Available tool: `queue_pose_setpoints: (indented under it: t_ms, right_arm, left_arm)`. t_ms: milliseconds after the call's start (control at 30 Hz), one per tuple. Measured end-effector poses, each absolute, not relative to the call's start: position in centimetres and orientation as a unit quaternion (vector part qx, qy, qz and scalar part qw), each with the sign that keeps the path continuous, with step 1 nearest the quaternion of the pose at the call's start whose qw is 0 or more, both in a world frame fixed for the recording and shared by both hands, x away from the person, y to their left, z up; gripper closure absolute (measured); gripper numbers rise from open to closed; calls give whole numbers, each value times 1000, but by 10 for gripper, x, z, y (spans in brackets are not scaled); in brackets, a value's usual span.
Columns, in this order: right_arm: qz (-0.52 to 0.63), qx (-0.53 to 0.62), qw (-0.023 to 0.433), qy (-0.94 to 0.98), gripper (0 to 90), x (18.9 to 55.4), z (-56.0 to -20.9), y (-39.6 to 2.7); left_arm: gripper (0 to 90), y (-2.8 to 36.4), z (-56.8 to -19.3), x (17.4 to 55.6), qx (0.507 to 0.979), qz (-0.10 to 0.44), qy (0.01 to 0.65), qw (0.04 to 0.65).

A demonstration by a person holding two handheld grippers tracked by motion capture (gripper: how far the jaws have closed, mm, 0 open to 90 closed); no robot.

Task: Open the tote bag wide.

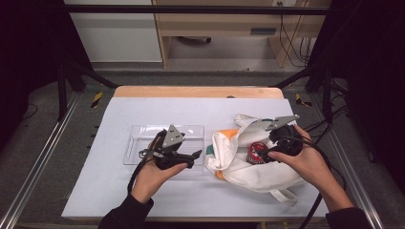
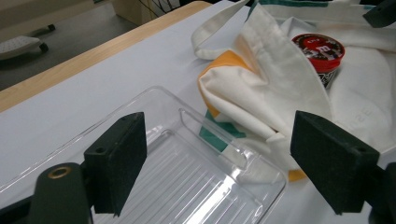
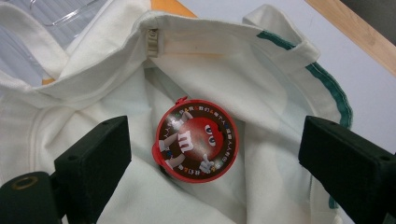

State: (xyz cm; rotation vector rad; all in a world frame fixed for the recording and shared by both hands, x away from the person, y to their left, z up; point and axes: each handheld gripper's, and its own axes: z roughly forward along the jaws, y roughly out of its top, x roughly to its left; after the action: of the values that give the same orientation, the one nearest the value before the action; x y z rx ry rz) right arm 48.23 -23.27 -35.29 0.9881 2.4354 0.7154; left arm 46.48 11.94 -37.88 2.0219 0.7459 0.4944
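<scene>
White table (image 1: 119, 191): clear tray (image 1: 143, 138) beside bag (image 1: 267, 174) holding candy tub (image 3: 196, 140).

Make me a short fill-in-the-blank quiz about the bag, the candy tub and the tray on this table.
1. The round tub with the red lid sits inside the white cloth ____.
2. The clear plastic tray holds ____.
3. The right gripper hangs over the tub with its jaws ____.
4. The left gripper is above the ____.

Missing words: bag; nothing; open; tray
</scene>
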Motion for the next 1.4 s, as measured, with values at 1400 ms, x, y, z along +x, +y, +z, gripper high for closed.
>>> queue_pose_setpoints:
  t_ms: [1400]
  right_arm:
    - [169, 276, 128, 937, 149, 512, -388, -218]
  left_arm:
    - [181, 196, -376, 475, 782, 238, 376, 436]
